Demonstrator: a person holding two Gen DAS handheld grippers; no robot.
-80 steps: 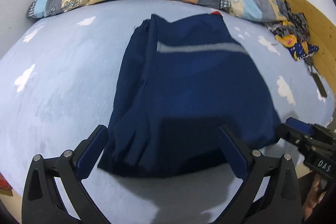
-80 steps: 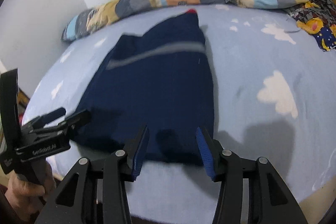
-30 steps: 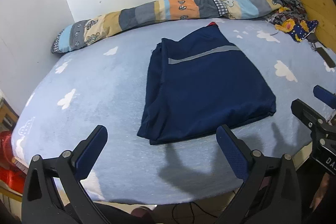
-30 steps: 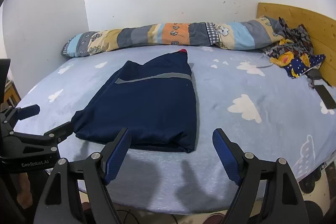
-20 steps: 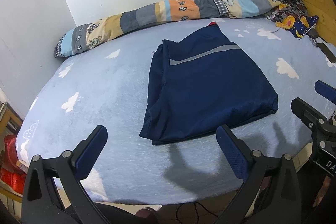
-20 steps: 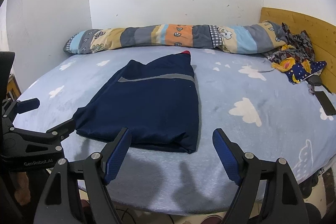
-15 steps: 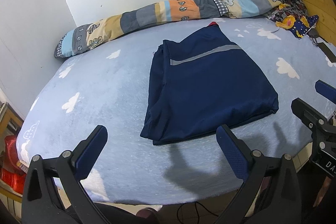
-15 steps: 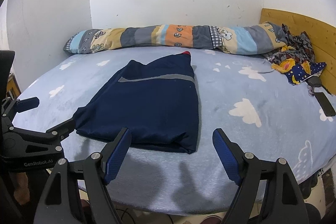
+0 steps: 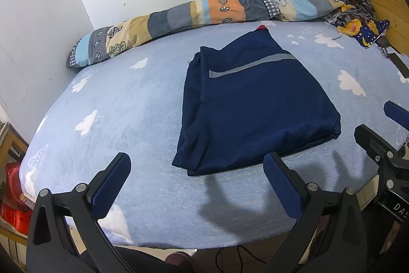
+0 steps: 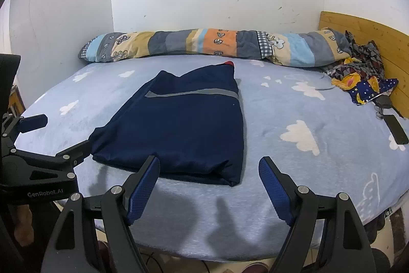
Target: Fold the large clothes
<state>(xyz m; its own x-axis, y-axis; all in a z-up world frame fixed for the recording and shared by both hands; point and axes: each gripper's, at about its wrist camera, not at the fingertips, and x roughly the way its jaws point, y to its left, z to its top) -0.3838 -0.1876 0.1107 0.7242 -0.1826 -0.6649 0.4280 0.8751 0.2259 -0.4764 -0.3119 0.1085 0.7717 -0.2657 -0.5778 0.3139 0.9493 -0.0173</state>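
Navy garment (image 9: pixel 255 109), folded into a rectangle, lies flat mid-bed (image 9: pixel 127 119), its long axis running from our near edge toward the striped bolster (image 9: pixel 204 12), grey stripe at the far end. We hold both the left hand-held gripper (image 9: pixel 196 183) and right hand-held gripper (image 10: pixel 208 186) spread apart, empty, short of its near hem.

The folded navy garment (image 9: pixel 258 104) is smooth matt cloth with a shinier grey stripe (image 9: pixel 251 65), the pale blue sheet (image 9: pixel 133 104) looks fuzzy fleece, the headboard (image 10: pixel 363 32) is bare grained wood, and both grippers' black frames look matt plastic with textured blue pads (image 10: pixel 141 192)
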